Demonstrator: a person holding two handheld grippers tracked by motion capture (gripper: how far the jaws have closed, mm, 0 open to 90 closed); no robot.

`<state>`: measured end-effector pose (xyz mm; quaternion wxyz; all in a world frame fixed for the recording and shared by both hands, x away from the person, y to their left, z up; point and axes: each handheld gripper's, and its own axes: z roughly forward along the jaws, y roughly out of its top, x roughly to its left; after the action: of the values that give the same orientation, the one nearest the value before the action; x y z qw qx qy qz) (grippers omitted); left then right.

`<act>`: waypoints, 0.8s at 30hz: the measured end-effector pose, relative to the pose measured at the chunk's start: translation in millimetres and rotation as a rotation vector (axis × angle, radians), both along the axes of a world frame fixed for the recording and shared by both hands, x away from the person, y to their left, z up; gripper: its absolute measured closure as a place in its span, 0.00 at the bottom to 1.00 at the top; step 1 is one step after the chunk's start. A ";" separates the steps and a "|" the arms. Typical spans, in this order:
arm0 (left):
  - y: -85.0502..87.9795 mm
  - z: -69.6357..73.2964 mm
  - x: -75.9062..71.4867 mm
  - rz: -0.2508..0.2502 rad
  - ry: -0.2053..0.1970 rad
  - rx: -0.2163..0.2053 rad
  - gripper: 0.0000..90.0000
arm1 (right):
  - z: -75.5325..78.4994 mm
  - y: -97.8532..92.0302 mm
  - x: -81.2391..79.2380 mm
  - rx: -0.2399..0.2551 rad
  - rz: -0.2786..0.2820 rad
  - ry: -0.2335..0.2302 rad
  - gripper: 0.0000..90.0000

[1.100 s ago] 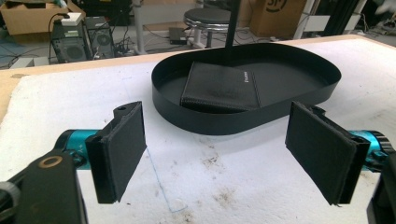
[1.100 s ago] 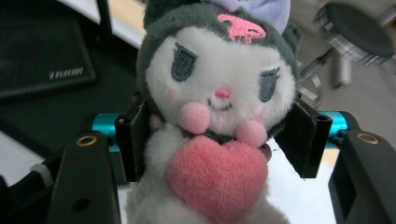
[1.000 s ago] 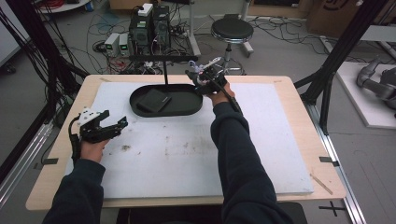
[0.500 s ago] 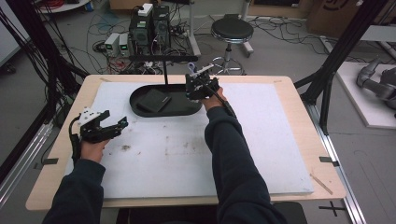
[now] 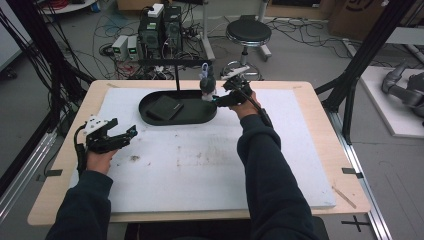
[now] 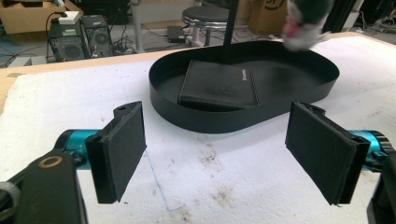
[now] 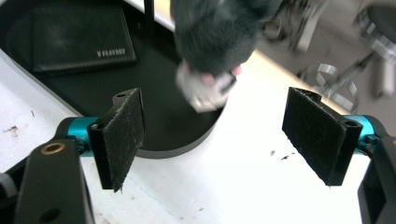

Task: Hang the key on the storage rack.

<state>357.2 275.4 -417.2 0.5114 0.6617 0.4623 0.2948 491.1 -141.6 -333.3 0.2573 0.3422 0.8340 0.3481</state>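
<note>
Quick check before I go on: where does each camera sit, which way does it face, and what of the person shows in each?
High view: above the person's side, facing forward and down on the table; both forearms, left gripper, right gripper.
Left gripper view: on the left gripper, level across the table at the tray; its open jaws.
Right gripper view: on the right gripper, looking down at the tray's end and the plush toy; its open jaws.
All three share the tray, wallet and toy.
</note>
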 end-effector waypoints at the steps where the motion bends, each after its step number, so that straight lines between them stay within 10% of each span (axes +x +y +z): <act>1: 0.0 0.2 -0.2 -0.001 -0.002 0.000 0.22 | 0.9 -6.6 -4.7 0.010 -0.003 -0.013 0.26; 15: -8.4 -0.2 -0.4 -0.050 -0.008 0.010 0.22 | -24.0 -98.3 -92.6 0.096 -0.021 -0.046 0.23; 24: -14.2 -1.1 0.8 -0.064 -0.017 0.027 0.22 | -51.6 -142.5 -121.6 0.144 -0.090 -0.070 0.23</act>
<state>357.9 261.2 -418.3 0.5154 0.6804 0.4328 0.2901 369.4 -284.0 -384.9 0.2765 0.3846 0.7809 0.4072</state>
